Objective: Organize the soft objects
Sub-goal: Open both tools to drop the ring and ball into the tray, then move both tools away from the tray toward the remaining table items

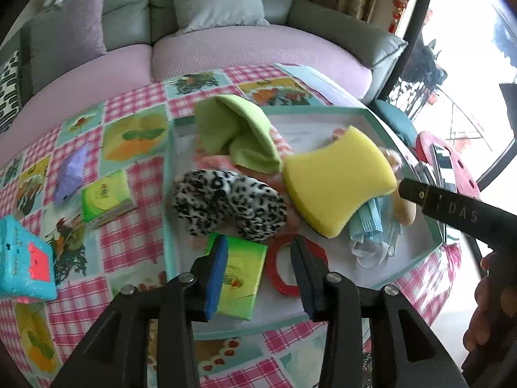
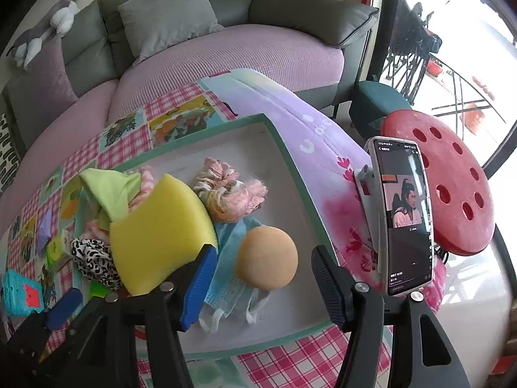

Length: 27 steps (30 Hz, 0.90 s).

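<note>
A teal-rimmed white tray [image 1: 381, 111] [image 2: 284, 148] holds soft things: a yellow sponge [image 1: 336, 181] [image 2: 161, 229], a green cloth [image 1: 239, 132] [image 2: 110, 190], a leopard-print scrunchie [image 1: 226, 203] [image 2: 93, 262], blue face masks [image 1: 371, 226] [image 2: 226, 278], pink scrunchies [image 2: 229, 190] and an orange round sponge [image 2: 266, 257]. My left gripper [image 1: 258, 274] is open over the tray's near edge, around a green tissue pack [image 1: 242, 281] beside a red ring [image 1: 278, 271]. My right gripper [image 2: 258, 284] is open just above the orange sponge and masks.
On the checked tablecloth left of the tray lie a second green tissue pack [image 1: 106, 197], a purple packet [image 1: 71, 171] and a blue box [image 1: 22, 258]. A phone [image 2: 407, 216] stands right of the tray, by a red stool [image 2: 452, 181]. A sofa is behind.
</note>
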Each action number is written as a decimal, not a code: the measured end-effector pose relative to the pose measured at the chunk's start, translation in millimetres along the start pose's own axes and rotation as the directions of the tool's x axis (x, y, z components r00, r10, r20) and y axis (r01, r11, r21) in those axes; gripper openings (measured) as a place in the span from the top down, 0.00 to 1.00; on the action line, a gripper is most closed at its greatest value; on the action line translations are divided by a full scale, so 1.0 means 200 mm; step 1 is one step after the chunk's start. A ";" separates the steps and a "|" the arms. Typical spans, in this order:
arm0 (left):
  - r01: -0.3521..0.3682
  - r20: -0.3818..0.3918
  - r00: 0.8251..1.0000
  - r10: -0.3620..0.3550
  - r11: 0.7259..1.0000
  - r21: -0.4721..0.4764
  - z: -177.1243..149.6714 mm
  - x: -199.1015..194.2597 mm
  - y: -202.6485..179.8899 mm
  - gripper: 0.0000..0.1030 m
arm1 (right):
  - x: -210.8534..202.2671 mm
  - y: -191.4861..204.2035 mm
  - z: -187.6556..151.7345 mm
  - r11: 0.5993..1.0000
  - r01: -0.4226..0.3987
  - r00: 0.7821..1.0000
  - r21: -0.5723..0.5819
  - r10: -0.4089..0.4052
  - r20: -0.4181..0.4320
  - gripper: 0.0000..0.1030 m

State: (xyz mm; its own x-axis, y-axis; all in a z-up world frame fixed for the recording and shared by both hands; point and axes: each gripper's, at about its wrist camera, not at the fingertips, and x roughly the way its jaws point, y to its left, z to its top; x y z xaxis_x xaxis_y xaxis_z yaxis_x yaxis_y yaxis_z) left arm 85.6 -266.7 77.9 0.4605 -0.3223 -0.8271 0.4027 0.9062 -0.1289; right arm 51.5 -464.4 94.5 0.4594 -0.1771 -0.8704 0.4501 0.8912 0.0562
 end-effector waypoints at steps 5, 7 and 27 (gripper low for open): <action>-0.014 0.001 1.000 0.014 0.998 -0.069 0.01 -0.02 0.10 0.52 | 0.01 0.02 0.00 1.000 -0.002 1.000 -0.013 0.002 -0.009 0.34; -0.034 -0.004 0.999 0.034 0.993 -0.112 0.01 -0.02 0.15 0.48 | 0.01 0.03 0.00 1.000 -0.004 1.000 -0.017 0.004 -0.003 0.31; -0.225 -0.062 0.974 0.217 0.920 -0.322 -0.05 0.02 0.46 0.12 | -0.04 0.10 -0.01 0.998 -0.024 0.999 -0.060 0.027 0.035 0.00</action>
State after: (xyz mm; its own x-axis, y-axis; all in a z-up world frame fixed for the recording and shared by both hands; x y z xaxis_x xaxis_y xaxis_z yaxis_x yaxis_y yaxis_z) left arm 118.0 -181.8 57.1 0.4869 -0.1002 -0.8677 0.0119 0.9941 -0.1082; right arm 55.7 -444.0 102.6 0.4976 -0.1678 -0.8510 0.3918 0.9188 0.0480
